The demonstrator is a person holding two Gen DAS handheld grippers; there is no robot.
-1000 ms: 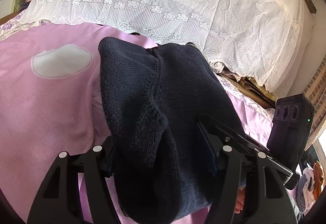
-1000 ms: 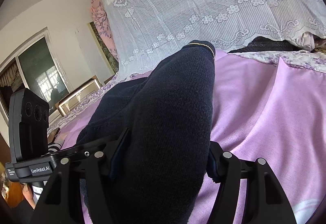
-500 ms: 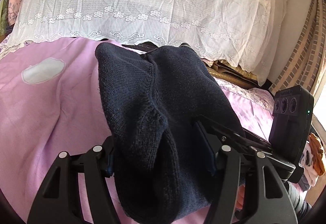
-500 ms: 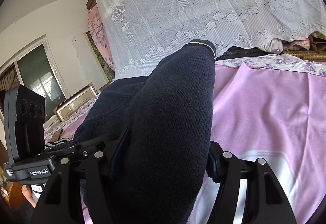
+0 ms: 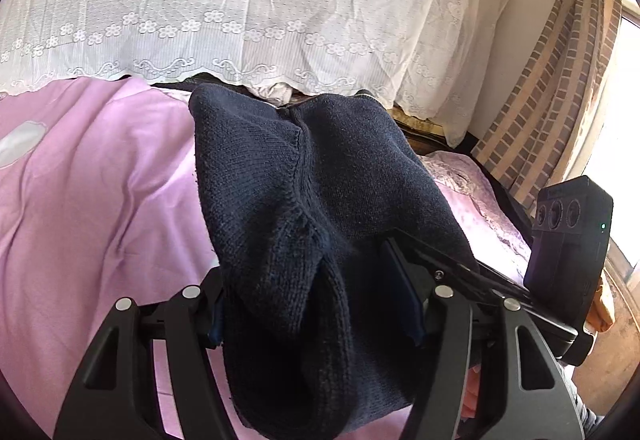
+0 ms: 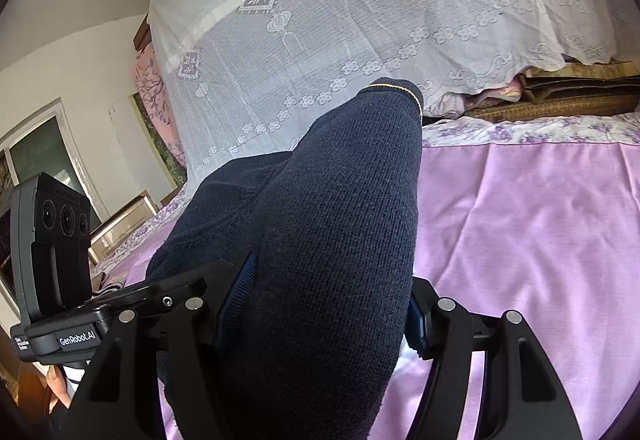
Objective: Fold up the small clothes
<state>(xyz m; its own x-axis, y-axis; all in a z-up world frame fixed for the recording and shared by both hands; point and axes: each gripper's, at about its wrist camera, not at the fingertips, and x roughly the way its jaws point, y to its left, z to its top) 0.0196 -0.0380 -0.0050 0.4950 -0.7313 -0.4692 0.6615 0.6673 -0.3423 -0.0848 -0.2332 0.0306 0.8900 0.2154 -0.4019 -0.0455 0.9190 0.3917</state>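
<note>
My left claw has its two fingers pressed in on a thick bunch of the dark navy knit garment, and my right claw is clamped on another bunch of the same garment. The knit fills the gap between each pair of fingers and spills forward and upward out of them, draped over both claws above the pink bedspread.

From the left wrist view the garment is a coarse, plain-stitch wool with a raised seam running down its middle, where two panels meet in a soft ridge. From the right wrist view a rounded fold rises ahead of the fingers, ending in a ribbed edge trimmed with a thin yellow line (a cuff or a hem, I cannot tell which).

The bedspread is creased, with a floral lilac sheet along its far edge. Beyond hangs a white lace cover, and a brick wall stands off to the right.
</note>
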